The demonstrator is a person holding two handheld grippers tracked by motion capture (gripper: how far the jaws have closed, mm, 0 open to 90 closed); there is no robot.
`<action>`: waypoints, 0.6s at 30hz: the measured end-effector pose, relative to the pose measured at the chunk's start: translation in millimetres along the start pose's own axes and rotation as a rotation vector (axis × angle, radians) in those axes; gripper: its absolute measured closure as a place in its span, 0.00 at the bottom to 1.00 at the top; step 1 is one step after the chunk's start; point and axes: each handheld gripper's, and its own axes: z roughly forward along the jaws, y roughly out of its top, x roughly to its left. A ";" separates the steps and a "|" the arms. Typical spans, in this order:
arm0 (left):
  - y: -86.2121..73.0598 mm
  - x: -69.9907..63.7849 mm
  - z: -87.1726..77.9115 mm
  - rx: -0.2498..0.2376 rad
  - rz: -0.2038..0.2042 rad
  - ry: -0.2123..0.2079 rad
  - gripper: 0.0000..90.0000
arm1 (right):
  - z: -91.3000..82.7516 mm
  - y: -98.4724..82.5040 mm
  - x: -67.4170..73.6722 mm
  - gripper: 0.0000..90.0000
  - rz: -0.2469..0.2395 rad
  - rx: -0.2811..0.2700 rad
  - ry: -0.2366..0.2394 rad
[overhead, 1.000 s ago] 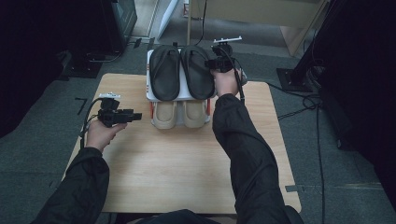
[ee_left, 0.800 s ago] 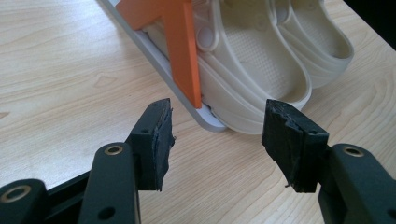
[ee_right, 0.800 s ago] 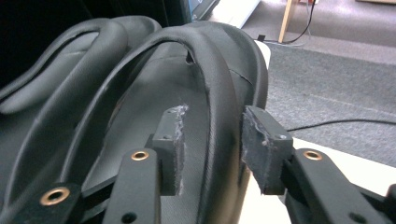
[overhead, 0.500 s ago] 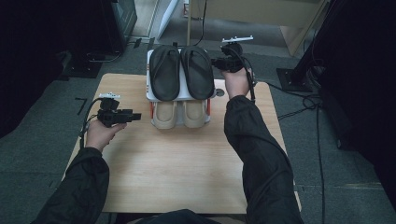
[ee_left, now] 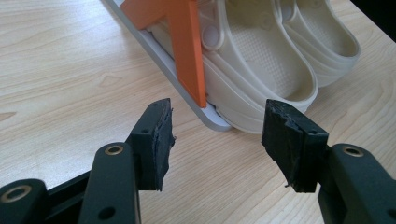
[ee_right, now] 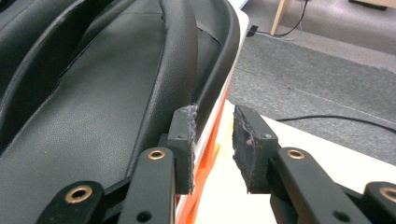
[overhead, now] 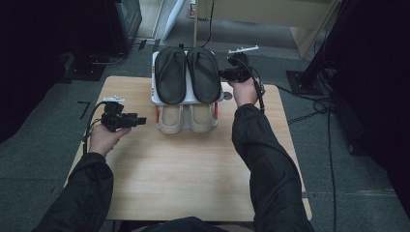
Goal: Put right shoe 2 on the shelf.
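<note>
Black sandals (overhead: 187, 73) lie on the upper tier of a white-and-orange rack (overhead: 186, 100) at the tabletop's (overhead: 193, 179) far edge; the right tongs (overhead: 223, 74), jaws just opening to a narrow gap, empty, sit at the rack's right edge beside the sandal; the left tongs (overhead: 143, 120) stand wide open, empty, left of the rack near beige clogs (overhead: 186, 117).

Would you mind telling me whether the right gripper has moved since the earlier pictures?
Yes. The right gripper has moved right, off the black slipper to the rack's right edge. Its jaws have just been opening around that edge.
</note>
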 end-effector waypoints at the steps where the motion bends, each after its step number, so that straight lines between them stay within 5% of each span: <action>1: 0.0 0.3 -0.1 -0.001 -0.001 0.000 0.48 | 0.2 0.1 0.4 0.77 0.005 -0.002 0.003; 18: -0.1 1.0 0.6 0.004 -0.001 0.000 0.48 | 1.7 0.8 10.1 0.75 -0.010 -0.018 0.026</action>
